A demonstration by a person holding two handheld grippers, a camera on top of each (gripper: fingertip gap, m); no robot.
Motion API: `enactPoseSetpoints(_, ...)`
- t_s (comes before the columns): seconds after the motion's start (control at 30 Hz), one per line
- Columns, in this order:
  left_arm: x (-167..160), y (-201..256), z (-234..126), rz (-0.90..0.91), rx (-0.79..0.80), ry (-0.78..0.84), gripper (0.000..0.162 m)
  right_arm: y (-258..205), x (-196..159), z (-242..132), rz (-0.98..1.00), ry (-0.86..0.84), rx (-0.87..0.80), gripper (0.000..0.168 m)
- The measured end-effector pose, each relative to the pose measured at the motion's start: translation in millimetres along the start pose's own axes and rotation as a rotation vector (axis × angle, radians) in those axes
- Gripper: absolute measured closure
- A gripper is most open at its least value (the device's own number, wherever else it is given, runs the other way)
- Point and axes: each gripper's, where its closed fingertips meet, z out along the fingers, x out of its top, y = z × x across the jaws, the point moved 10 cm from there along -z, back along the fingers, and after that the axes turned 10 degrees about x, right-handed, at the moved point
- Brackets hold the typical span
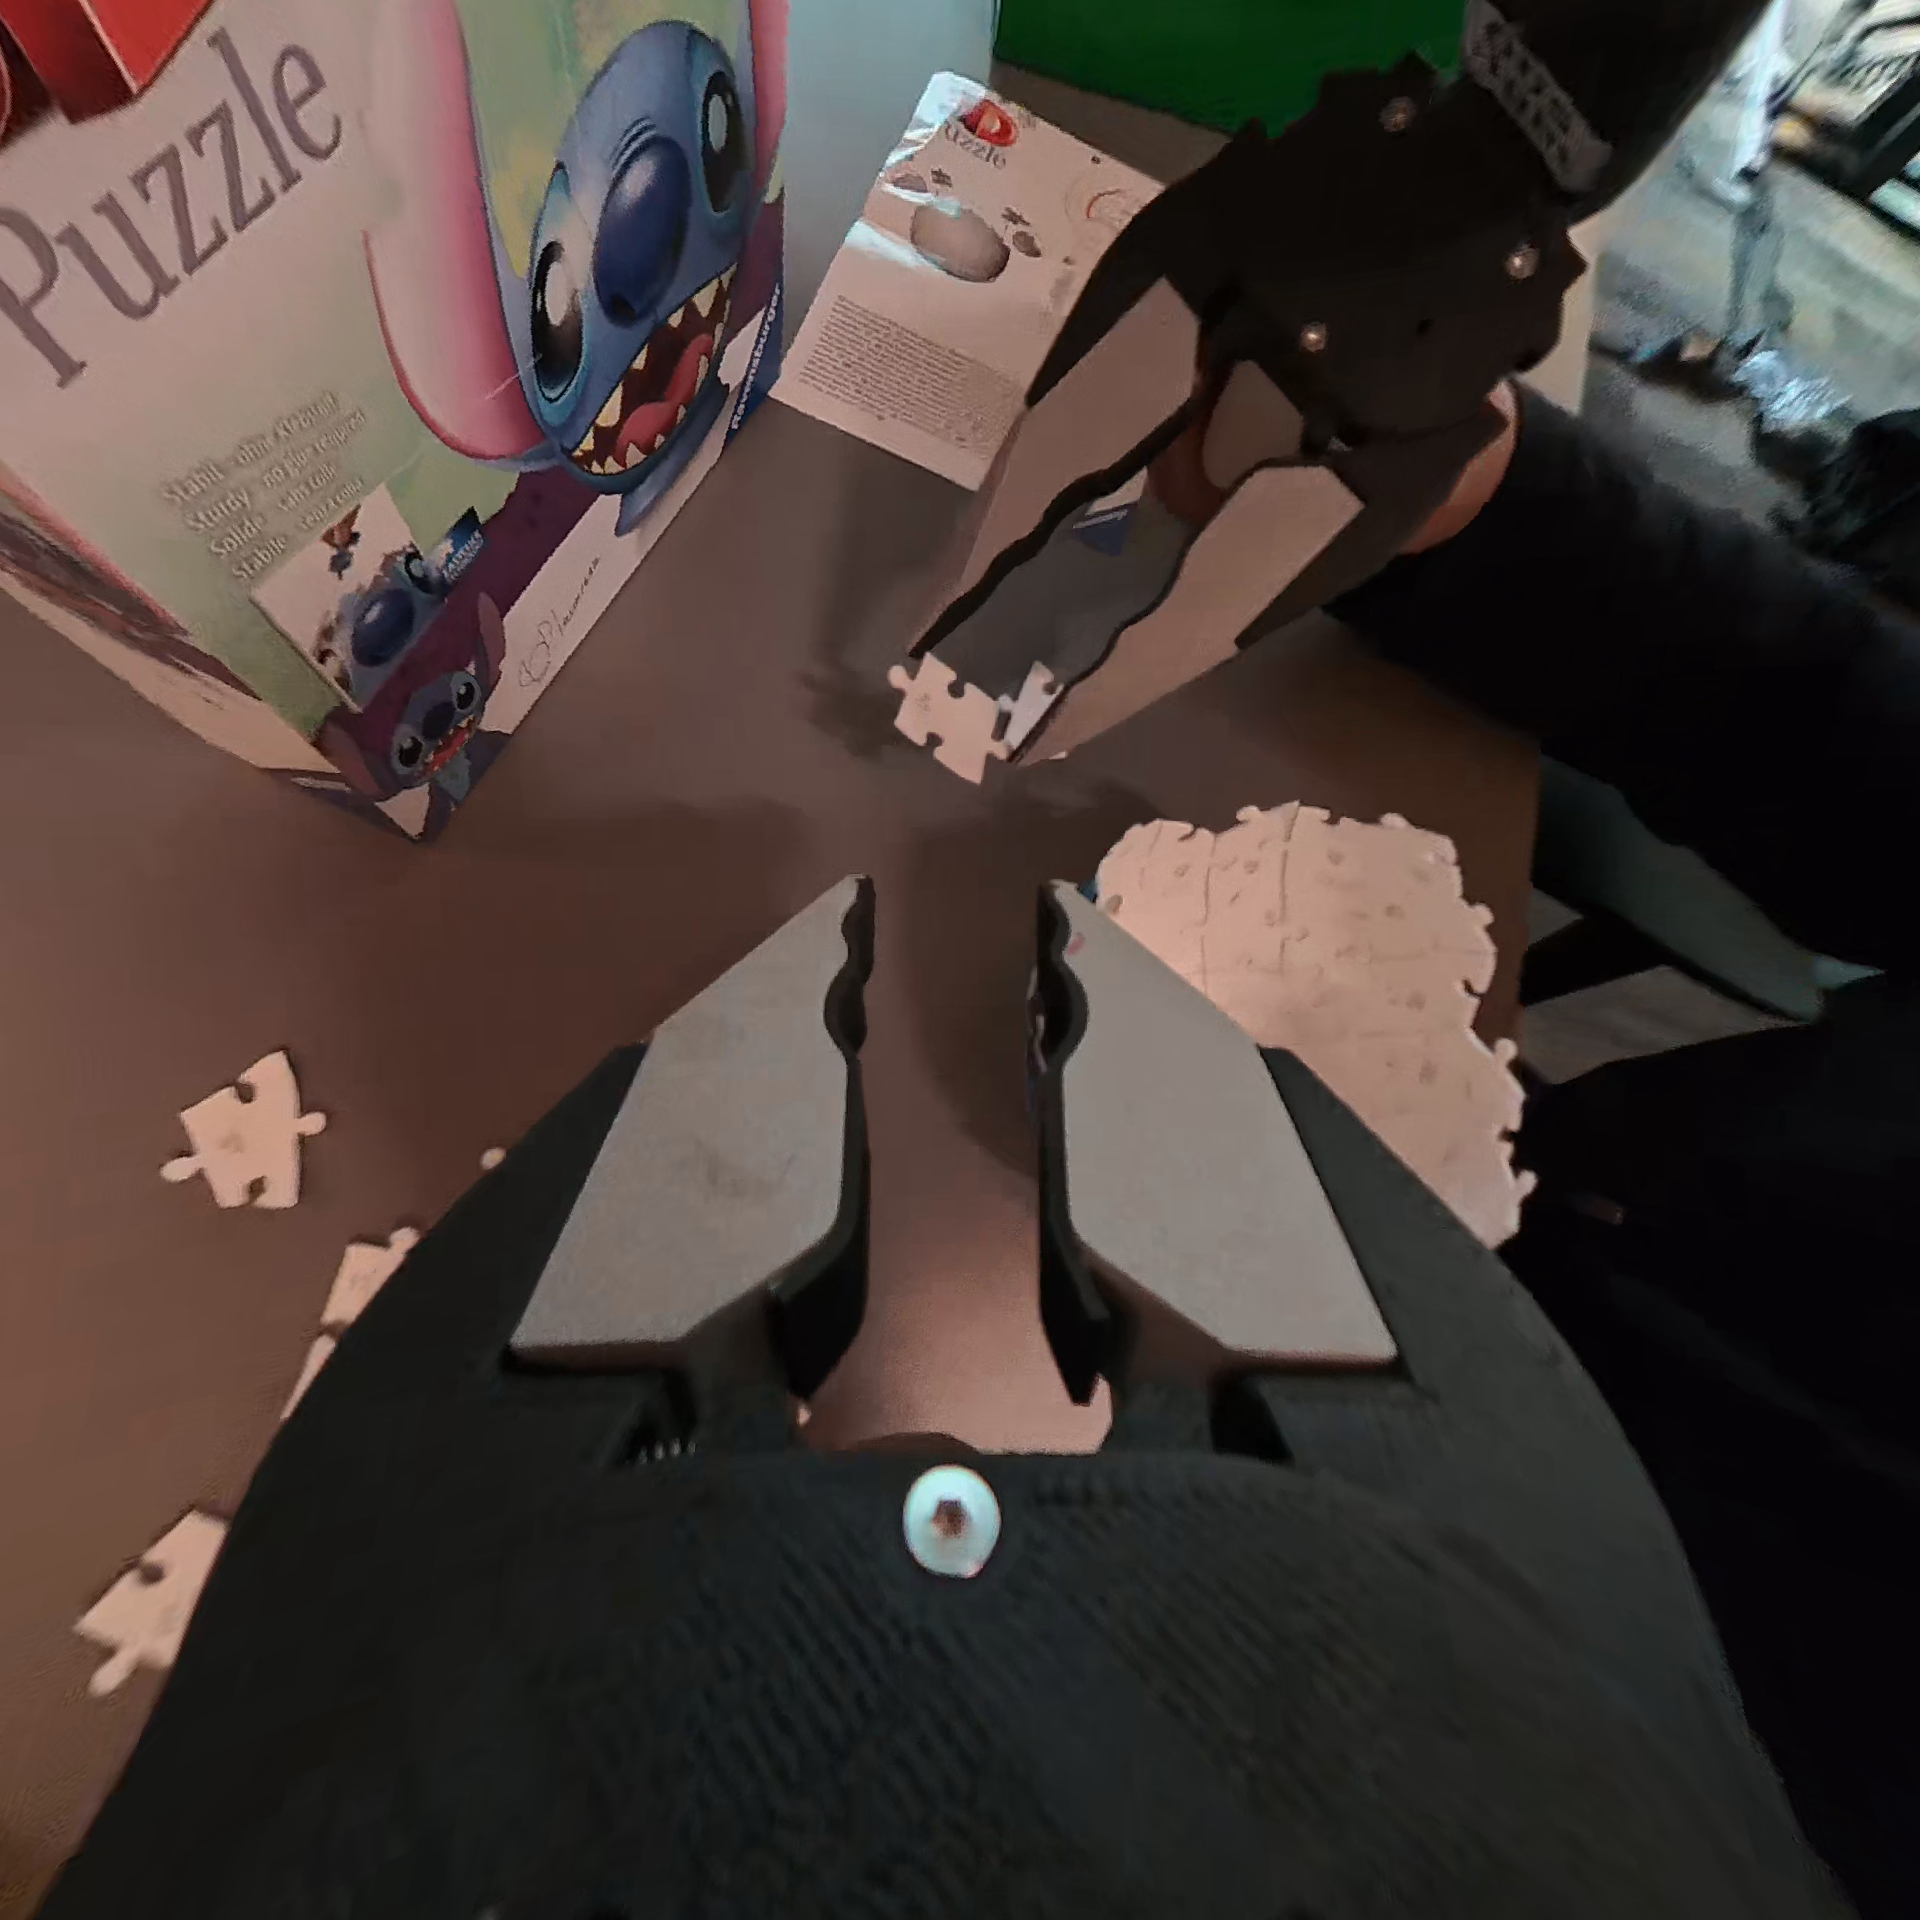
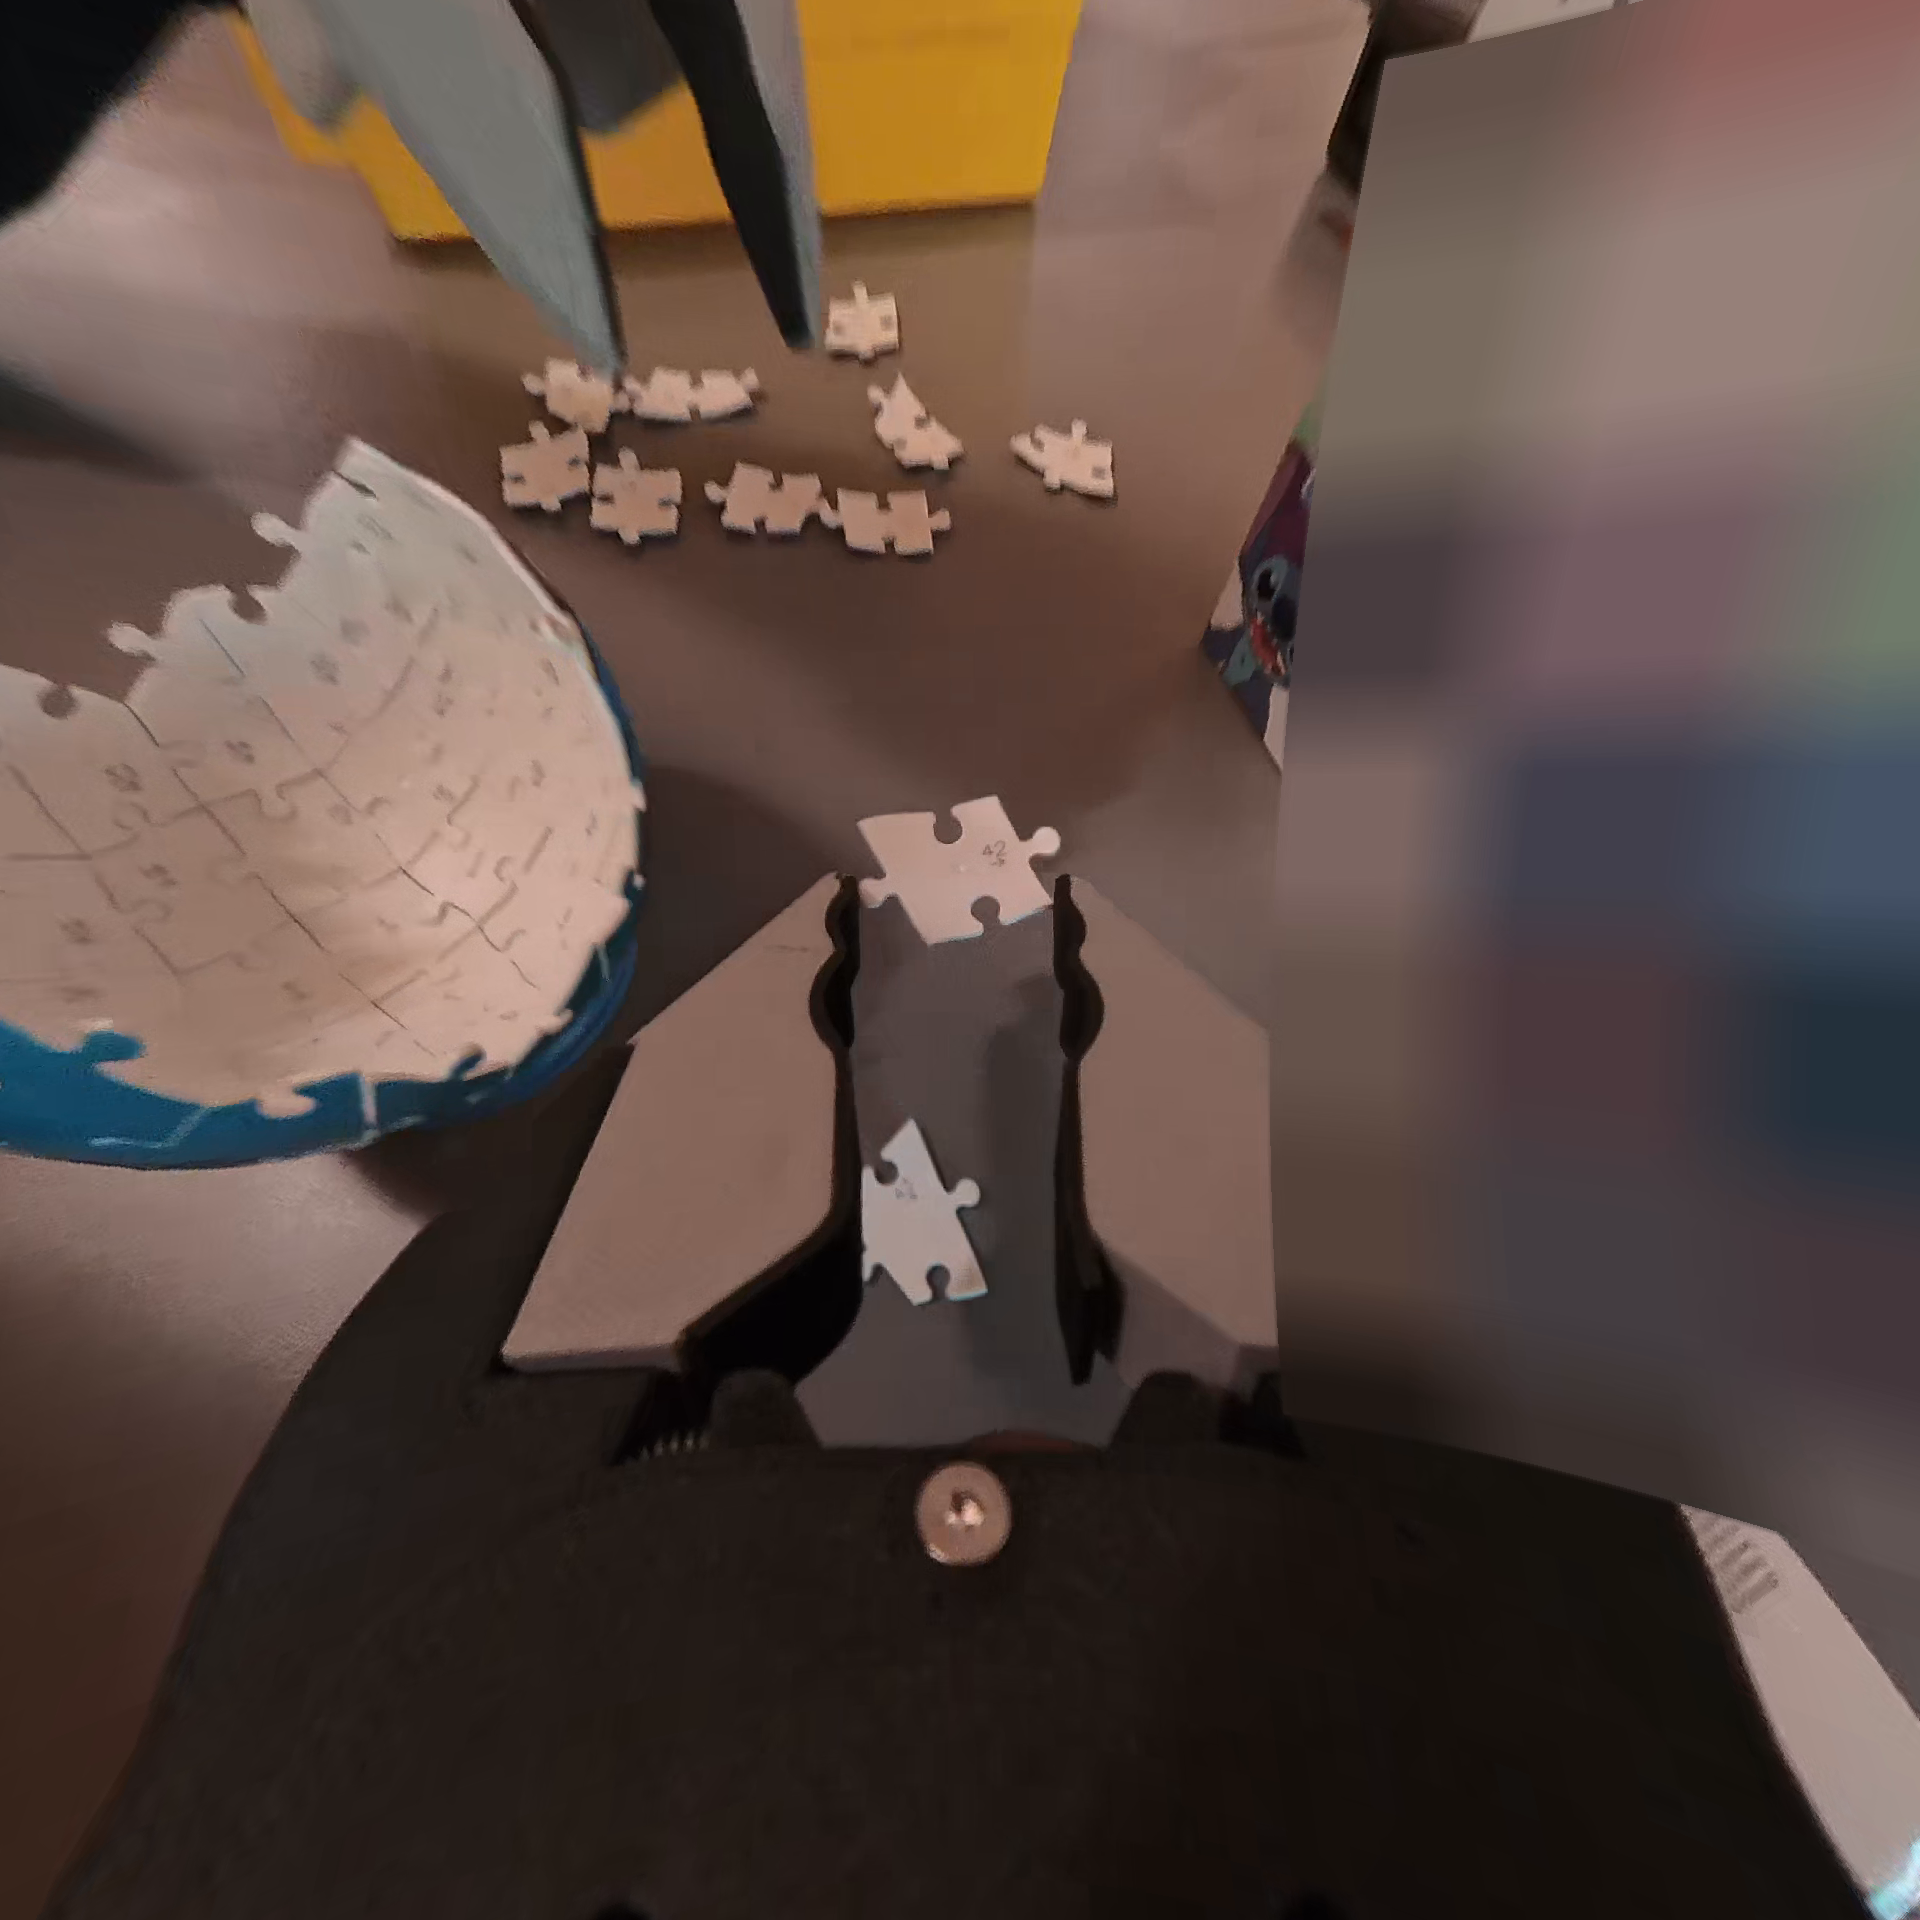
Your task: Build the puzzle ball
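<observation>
The left hand-held gripper (image 1: 954,914) is matt black plastic with a ribbed, layered grain, smooth grey pads (image 1: 727,1132) and a shiny metal screw (image 1: 951,1523). The counter (image 1: 644,790) is smooth, matt brown. Loose pieces (image 2: 748,457) look like matt white card; the half-ball (image 2: 312,831) has a blue outer face. The box (image 1: 343,395) is glossy printed cardboard.

A yellow box (image 2: 914,114) stands at the brown tabletop's (image 1: 644,727) far edge; something green (image 1: 1226,52) sits behind.

Half-built puzzle ball (image 2: 312,831), white inside up; loose pieces (image 2: 769,457) beyond
</observation>
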Motion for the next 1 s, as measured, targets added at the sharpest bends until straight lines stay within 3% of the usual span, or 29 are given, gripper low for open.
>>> enactPoseSetpoints(0.2,3,-9,25,-0.134,-0.185,0.015,0.13,-12,12,-1,-0.083,0.064,-0.028,0.133)
enactPoseSetpoints(0.63,8,-23,59,-0.201,-0.289,-0.04,0.13,-24,21,-3,-0.172,0.107,-0.051,0.133)
enactPoseSetpoints(0.77,8,-19,59,-0.188,-0.333,-0.024,0.159,-26,22,-1,-0.181,0.104,-0.053,0.133)
enactPoseSetpoints(1.0,12,-15,52,-0.142,-0.278,-0.011,0.161,-25,20,2,-0.165,0.108,-0.05,0.133)
